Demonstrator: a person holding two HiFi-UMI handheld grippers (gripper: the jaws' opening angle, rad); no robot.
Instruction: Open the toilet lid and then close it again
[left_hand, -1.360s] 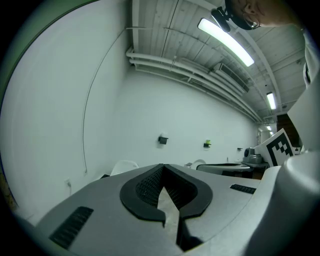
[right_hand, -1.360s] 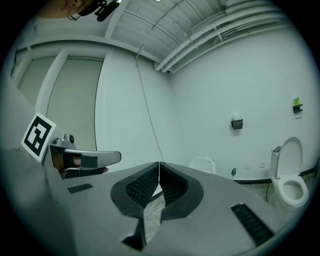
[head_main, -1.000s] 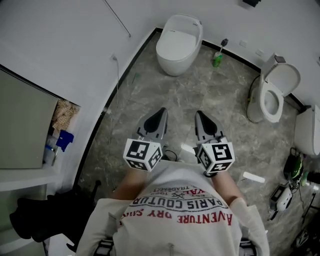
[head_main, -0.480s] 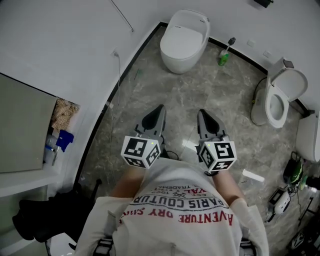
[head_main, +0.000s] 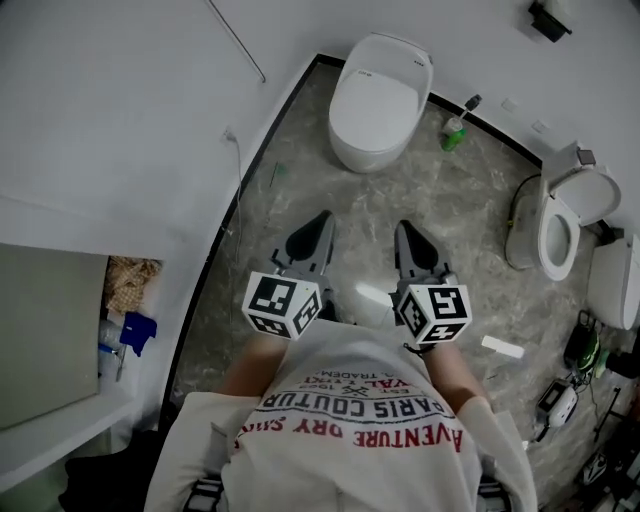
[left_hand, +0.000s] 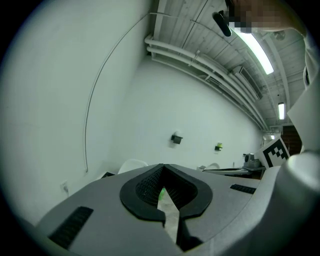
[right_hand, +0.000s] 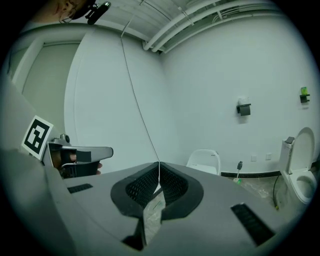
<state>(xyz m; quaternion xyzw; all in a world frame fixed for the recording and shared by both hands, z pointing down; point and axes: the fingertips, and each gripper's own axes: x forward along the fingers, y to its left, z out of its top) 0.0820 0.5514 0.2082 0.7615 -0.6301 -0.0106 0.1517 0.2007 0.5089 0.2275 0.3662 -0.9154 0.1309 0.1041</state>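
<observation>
The left gripper (head_main: 320, 222) and right gripper (head_main: 403, 229) are both closed on nothing, side by side; the closed-lid toilet (head_main: 378, 100) stands well apart at twelve o'clock.

**Inspector:** Obstructions in the gripper views?

**Recorder:** In the left gripper view, the left gripper (left_hand: 163, 166) covers all but the top of the closed toilet (left_hand: 132, 165). In the right gripper view, the right gripper (right_hand: 159, 164) hides that toilet's base. The open toilet (right_hand: 300, 170) is cut by the picture's right edge.

**Inspector:** Head view?

**Recorder:** The marker cubes (head_main: 283, 305) and shirt (head_main: 350, 420) cover everything beneath them. A white fixture (head_main: 615, 285) at the right edge of the floor (head_main: 450, 220) is cropped. The gear (head_main: 565, 400) in the floor's lower right corner is too small to identify. The shelf (head_main: 60, 430) runs off the left side, and the items (head_main: 130, 335) above it are indistinct.
</observation>
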